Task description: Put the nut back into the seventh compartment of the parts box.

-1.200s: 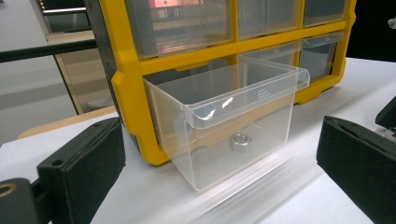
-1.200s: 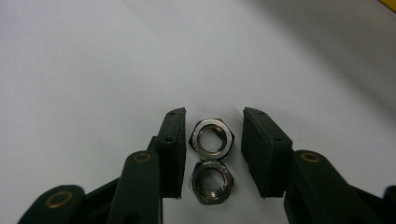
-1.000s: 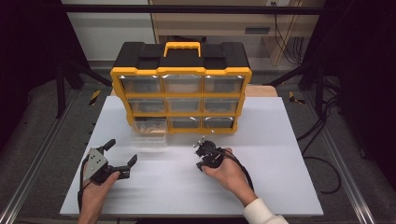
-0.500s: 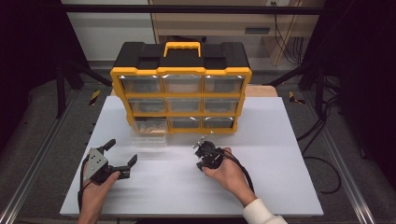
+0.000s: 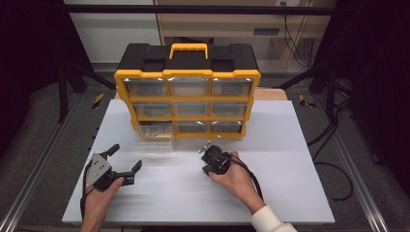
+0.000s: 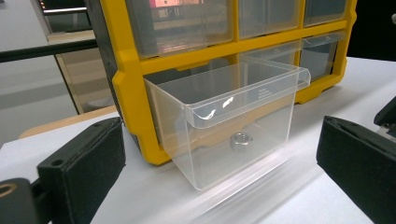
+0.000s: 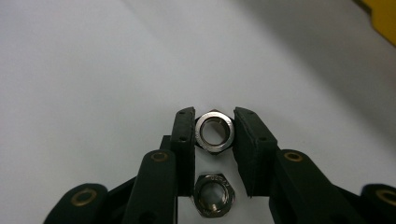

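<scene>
Right tongs clamped on steel nut, second nut just behind; left tongs wide open, holding nothing

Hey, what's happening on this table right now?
A person is sorting metal nuts at a yellow drawer organizer. The right gripper is shut on a nut, with a second nut lying just behind. The left gripper, open, faces a pulled-out clear drawer already holding one nut.
</scene>
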The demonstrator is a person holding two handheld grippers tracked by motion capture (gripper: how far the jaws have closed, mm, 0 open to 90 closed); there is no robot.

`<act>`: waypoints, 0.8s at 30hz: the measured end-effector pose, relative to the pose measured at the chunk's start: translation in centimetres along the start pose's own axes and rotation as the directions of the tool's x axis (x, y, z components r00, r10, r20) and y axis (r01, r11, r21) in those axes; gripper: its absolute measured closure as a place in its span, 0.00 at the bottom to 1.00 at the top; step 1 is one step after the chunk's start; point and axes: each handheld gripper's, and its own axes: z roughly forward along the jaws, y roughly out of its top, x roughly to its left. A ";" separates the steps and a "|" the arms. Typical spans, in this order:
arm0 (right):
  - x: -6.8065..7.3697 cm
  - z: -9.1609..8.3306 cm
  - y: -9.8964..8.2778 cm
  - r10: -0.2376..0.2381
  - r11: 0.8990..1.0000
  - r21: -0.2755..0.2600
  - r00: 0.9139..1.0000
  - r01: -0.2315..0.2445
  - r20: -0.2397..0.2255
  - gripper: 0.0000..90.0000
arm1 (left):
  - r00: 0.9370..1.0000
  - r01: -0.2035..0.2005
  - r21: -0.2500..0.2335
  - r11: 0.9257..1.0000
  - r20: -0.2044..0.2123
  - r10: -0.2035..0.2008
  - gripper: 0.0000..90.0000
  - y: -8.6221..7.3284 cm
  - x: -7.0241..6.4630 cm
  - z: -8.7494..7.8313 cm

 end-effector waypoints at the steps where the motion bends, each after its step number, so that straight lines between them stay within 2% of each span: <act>1: 0.0 0.0 0.0 -0.002 1.000 -0.010 1.000 0.002 0.004 0.78 | 1.000 -0.001 0.000 1.000 0.000 0.001 0.01 0.0 0.0 0.0; 2: 0.1 -0.2 0.1 0.024 1.000 -0.016 1.000 -0.024 0.003 0.78 | 1.000 -0.002 0.000 1.000 0.000 0.002 0.01 0.0 0.0 0.0; 3: 0.0 -0.2 0.0 -0.006 0.999 -0.032 1.000 0.006 -0.002 0.78 | 1.000 -0.002 0.000 1.000 0.001 0.002 0.01 0.0 0.0 0.0; 4: 0.1 -0.3 0.1 0.012 0.999 -0.049 1.000 -0.013 -0.005 0.78 | 1.000 -0.003 0.001 1.000 0.001 0.003 0.01 0.0 0.0 0.0; 5: 0.2 -0.4 0.2 0.021 0.998 -0.066 1.000 -0.020 0.015 0.78 | 1.000 -0.003 0.001 1.000 0.001 0.003 0.01 0.0 0.0 0.0; 7: 0.1 -0.6 0.2 0.005 0.995 -0.099 1.000 -0.004 0.009 0.78 | 1.000 -0.002 -0.001 1.000 0.002 0.002 0.01 0.0 0.0 0.0; 11: 0.1 -1.1 0.5 -0.019 0.987 -0.157 1.000 0.023 0.025 0.78 | 1.000 -0.002 -0.001 1.000 0.002 0.002 0.01 0.0 0.0 0.0; 14: 0.3 -1.4 0.7 -0.003 0.981 -0.194 1.000 0.006 0.018 0.78 | 1.000 -0.002 -0.001 1.000 0.003 0.002 0.01 0.0 0.0 0.0; 18: 0.3 -1.7 1.0 -0.006 0.974 -0.227 1.000 0.010 0.019 0.78 | 1.000 -0.001 -0.002 1.000 0.003 0.001 0.01 0.0 0.0 0.0; 19: 0.2 -1.7 1.1 -0.009 0.968 -0.249 1.000 0.012 0.012 0.78 | 1.000 -0.001 -0.002 1.000 0.003 0.001 0.01 0.0 0.0 0.0; 20: 0.2 -1.8 1.1 -0.021 0.968 -0.248 1.000 0.024 0.016 0.78 | 1.000 -0.001 -0.003 1.000 0.003 0.001 0.01 0.0 0.0 0.0; 21: 0.2 -1.8 1.2 -0.022 0.964 -0.263 1.000 0.024 0.009 0.78 | 1.000 -0.001 -0.003 1.000 0.003 0.001 0.01 0.0 0.0 0.0; 24: 0.3 -1.9 1.3 -0.024 0.963 -0.269 1.000 0.028 0.018 0.78 | 1.000 -0.003 -0.001 1.000 0.004 0.003 0.01 0.0 -0.1 0.0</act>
